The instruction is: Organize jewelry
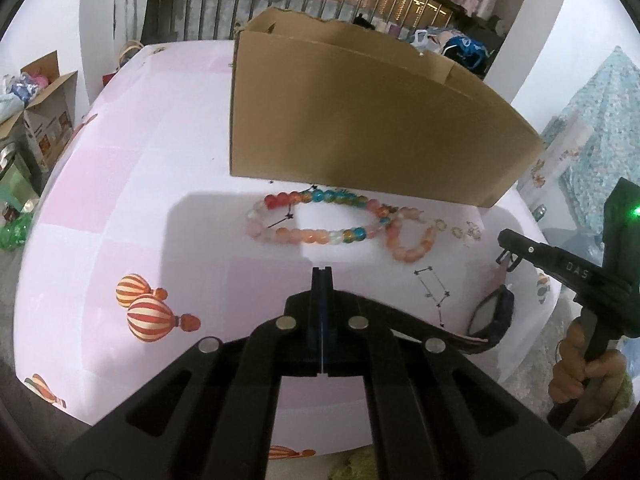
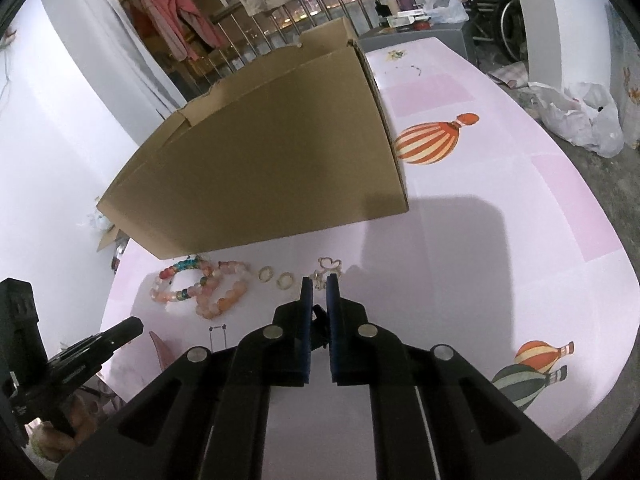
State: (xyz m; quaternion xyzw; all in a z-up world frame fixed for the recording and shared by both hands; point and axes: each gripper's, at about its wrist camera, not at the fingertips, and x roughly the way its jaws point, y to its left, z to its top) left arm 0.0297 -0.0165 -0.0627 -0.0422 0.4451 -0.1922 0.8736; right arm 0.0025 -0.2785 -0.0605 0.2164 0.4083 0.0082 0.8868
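Two beaded bracelets lie on the pink cloth in front of a cardboard box (image 1: 360, 112) (image 2: 272, 160): a multicoloured one (image 1: 316, 216) (image 2: 178, 282) and a pink-orange one (image 1: 412, 242) (image 2: 226, 294). Small gold rings (image 2: 265, 273) (image 1: 458, 233) and a silver heart-shaped piece (image 2: 330, 264) lie to their right. My left gripper (image 1: 322, 272) is shut and empty, just short of the multicoloured bracelet. My right gripper (image 2: 319, 284) (image 1: 506, 248) hovers by the rings, its pads nearly together on a small dark piece (image 2: 319, 320).
A dark looped band (image 1: 494, 316) lies on the cloth between the two grippers. Balloon prints mark the cloth (image 2: 480, 240). The box stands tall just behind the jewelry. Bags (image 2: 580, 116) and boxes sit on the floor around the table.
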